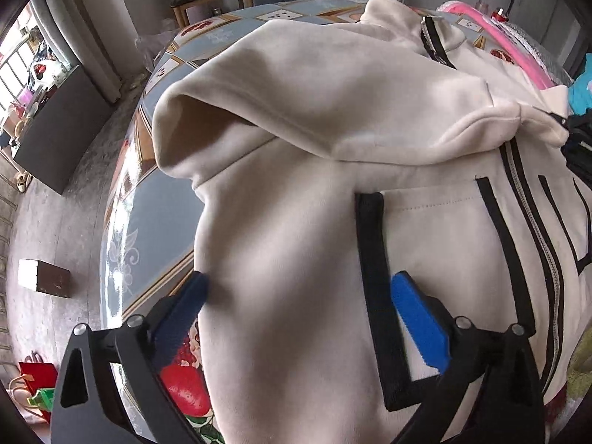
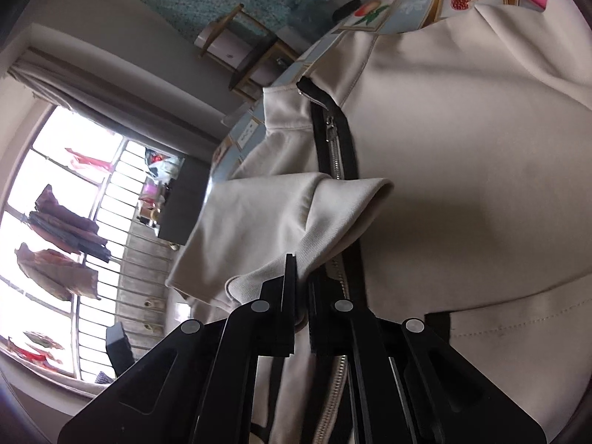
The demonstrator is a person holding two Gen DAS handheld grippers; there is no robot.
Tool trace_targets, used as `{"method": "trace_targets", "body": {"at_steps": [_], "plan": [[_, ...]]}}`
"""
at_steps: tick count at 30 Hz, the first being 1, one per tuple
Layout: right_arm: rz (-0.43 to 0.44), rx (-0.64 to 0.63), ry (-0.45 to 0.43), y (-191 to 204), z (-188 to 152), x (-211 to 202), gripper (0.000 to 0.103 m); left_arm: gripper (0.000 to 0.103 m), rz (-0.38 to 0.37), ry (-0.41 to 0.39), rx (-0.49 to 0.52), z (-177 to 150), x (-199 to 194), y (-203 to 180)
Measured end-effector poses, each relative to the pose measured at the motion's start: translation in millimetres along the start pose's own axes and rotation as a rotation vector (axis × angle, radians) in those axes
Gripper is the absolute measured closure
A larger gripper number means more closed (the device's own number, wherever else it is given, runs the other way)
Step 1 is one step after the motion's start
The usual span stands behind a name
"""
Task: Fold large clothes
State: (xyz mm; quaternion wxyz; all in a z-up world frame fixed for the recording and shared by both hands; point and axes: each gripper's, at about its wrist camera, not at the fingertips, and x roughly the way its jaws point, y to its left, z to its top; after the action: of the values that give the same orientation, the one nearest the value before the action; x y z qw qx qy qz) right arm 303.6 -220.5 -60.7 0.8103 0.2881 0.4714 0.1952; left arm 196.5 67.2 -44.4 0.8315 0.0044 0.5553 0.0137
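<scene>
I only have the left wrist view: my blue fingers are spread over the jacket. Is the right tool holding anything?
Observer: Yes, the right tool is shut on the sleeve cuff.
Operator: Where is that cuff relative to the zipper?
Observer: It sits over the zipper, which runs under the folded sleeve.
Operator: Is the zipper closed at the collar?
Observer: The pull sits just below the collar.

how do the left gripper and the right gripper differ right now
The left gripper stands wide open with nothing pinched, above the cream jacket; the right gripper is shut on the sleeve cuff. The left gripper's fingers have blue pads; the right gripper's look black. Both work over the same jacket.
</scene>
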Motion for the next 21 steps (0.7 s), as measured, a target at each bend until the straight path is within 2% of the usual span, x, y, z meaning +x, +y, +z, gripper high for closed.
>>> {"method": "trace_targets", "body": {"at_steps": [8,21], "plan": [[-0.013,-0.005,0.009,-3.0,-1.8,-6.0,0.092,0.004,-0.002,-0.022,0.006,-0.1,1.7,-0.6],[-0.029,0.000,0.018,-10.3,-3.5,-8.4,0.091,0.004,-0.007,0.000,0.017,2.2,3.1,0.0]]}}
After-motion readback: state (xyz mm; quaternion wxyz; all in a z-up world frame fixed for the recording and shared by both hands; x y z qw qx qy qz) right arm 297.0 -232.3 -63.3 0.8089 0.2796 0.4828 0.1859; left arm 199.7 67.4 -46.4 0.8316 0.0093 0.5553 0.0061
